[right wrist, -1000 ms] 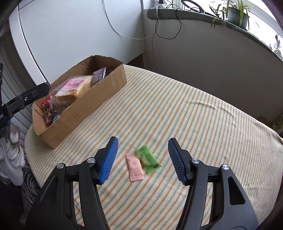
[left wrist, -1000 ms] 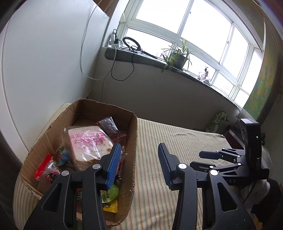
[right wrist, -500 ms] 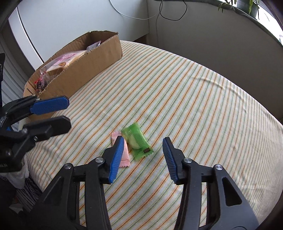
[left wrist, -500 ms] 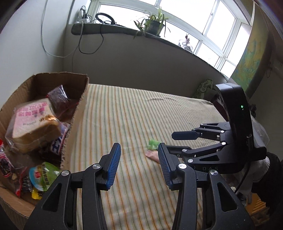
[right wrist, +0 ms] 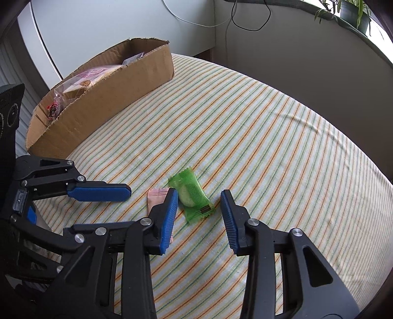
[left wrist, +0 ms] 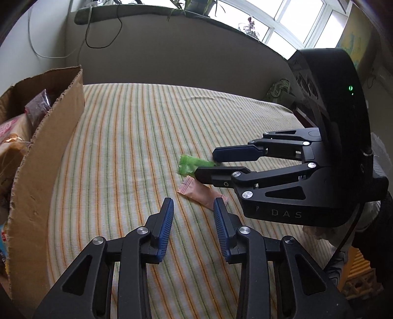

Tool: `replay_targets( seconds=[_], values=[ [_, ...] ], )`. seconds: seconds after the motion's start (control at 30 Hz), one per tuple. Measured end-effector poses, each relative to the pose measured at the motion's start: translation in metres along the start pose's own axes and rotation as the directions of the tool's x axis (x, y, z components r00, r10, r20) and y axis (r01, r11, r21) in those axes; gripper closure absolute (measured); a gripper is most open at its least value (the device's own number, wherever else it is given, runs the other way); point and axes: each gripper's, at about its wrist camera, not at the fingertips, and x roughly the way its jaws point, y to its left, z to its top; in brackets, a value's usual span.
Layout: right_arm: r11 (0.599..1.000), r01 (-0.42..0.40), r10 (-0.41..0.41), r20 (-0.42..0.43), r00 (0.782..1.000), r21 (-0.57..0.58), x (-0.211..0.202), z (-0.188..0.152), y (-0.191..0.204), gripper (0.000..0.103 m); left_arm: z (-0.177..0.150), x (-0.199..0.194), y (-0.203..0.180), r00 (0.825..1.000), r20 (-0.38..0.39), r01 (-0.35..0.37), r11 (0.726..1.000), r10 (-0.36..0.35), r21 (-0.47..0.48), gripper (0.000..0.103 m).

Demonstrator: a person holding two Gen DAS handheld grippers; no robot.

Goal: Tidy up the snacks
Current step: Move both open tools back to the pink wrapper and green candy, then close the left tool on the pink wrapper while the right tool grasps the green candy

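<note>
A green snack packet (right wrist: 191, 196) and a pink snack packet (right wrist: 157, 197) lie side by side on the striped cloth. My right gripper (right wrist: 199, 198) is open, its fingers either side of the green packet, low over the cloth. In the left wrist view the green packet (left wrist: 190, 164) sits between the right gripper's fingers (left wrist: 233, 153). My left gripper (left wrist: 192, 208) is open and empty, just short of the pink packet (left wrist: 200, 192). The cardboard box (right wrist: 103, 98) with several snacks stands at the left.
The striped tablecloth (right wrist: 270, 152) covers a rounded table. A grey wall with a window ledge, cables and potted plants (left wrist: 191, 6) runs behind. The box wall (left wrist: 46, 152) is close to the left gripper's left side.
Both grippers moved toward the two packets and came lower. The left gripper swung right, away from the box. The right gripper now straddles the green packet.
</note>
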Motion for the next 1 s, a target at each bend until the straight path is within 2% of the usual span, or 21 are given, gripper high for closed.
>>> replay_targets(
  seconds=[0.13, 0.17, 0.3, 0.5, 0.77, 1.0],
  values=[
    [0.999, 0.013, -0.012, 0.003, 1.0, -0.033, 0.004, 0.003, 0.001, 0.065, -0.001, 0.001, -0.001, 1.0, -0.005, 0.003, 1.0, -0.003, 0.003, 0.071],
    [0.999, 0.021, -0.021, 0.004, 1.0, -0.034, 0.005, 0.005, 0.001, 0.069, -0.001, 0.002, 0.0, 1.0, -0.006, 0.007, 1.0, -0.007, -0.003, 0.071],
    [1.0, 0.005, -0.005, 0.008, 1.0, 0.006, 0.006, 0.009, -0.009, 0.076, 0.001, 0.004, -0.002, 1.0, -0.008, 0.001, 1.0, -0.001, -0.001, 0.071],
    [0.998, 0.009, -0.01, 0.018, 1.0, 0.056, 0.002, 0.003, -0.025, 0.077, 0.007, 0.013, -0.01, 1.0, -0.025, 0.002, 1.0, -0.001, 0.015, 0.071],
    [0.986, 0.018, -0.024, 0.032, 0.999, 0.167, -0.016, -0.023, -0.064, 0.077, 0.022, 0.036, -0.036, 0.999, -0.035, -0.037, 0.998, 0.039, 0.06, 0.071],
    [0.974, 0.021, -0.03, 0.038, 0.999, 0.224, -0.035, -0.052, -0.087, 0.077, 0.035, 0.053, -0.046, 0.998, -0.031, -0.059, 0.997, 0.061, 0.056, 0.071]
  ],
)
